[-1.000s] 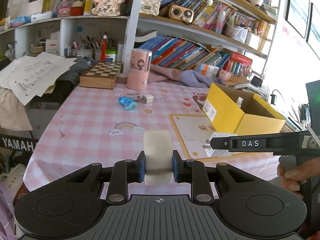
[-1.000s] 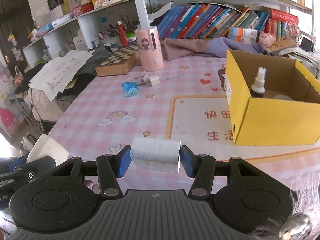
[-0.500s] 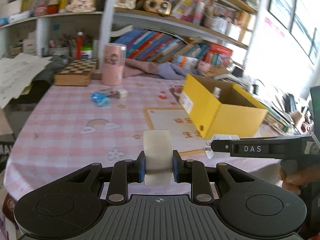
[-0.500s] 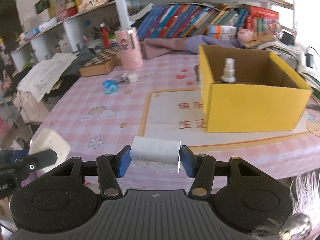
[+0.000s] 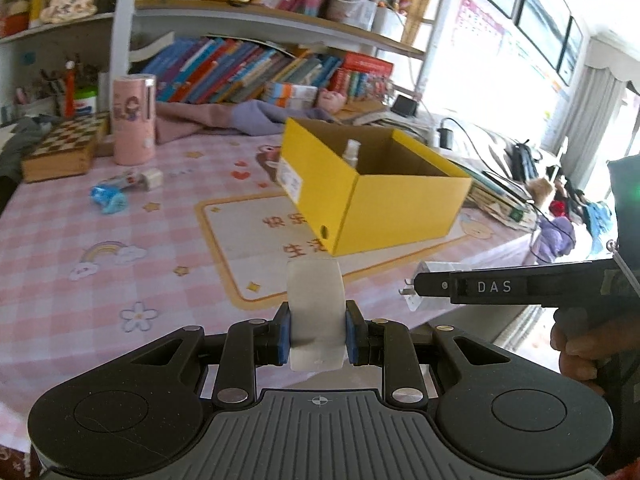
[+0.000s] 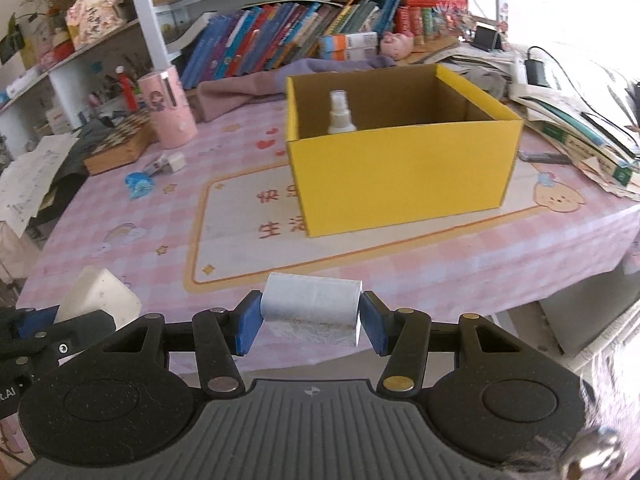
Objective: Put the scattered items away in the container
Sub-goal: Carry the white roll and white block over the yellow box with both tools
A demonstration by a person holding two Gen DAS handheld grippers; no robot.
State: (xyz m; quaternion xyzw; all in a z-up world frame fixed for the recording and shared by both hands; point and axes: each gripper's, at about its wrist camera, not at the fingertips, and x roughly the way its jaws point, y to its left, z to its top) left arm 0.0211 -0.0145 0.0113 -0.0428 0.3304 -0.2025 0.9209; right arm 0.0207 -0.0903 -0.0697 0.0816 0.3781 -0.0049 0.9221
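My left gripper (image 5: 316, 332) is shut on a white rounded block (image 5: 316, 300), held upright between the blue pads near the table's front edge. My right gripper (image 6: 312, 320) is shut on a white charger plug (image 6: 312, 306) that lies crosswise in its jaws. In the left wrist view the plug (image 5: 418, 286) shows metal prongs. The open yellow box (image 6: 400, 172) stands straight ahead of the right gripper and ahead and to the right of the left one (image 5: 380, 200). A white spray bottle (image 6: 340, 114) stands inside it. The white block (image 6: 98, 300) shows at the lower left.
A blue item (image 5: 108, 198), a small white cube (image 5: 150, 178) and a tube lie at the far left of the pink checked tablecloth (image 5: 100, 248). A pink cylinder (image 5: 134, 120) and chessboard box (image 5: 64, 152) stand behind. Books and cables pile right of the box (image 6: 580, 128). A hand (image 5: 580, 344) holds the right gripper.
Both grippers have swung to the right along the table's front, so the yellow box now sits nearer the middle of both views and looks larger. Both grips are unchanged.
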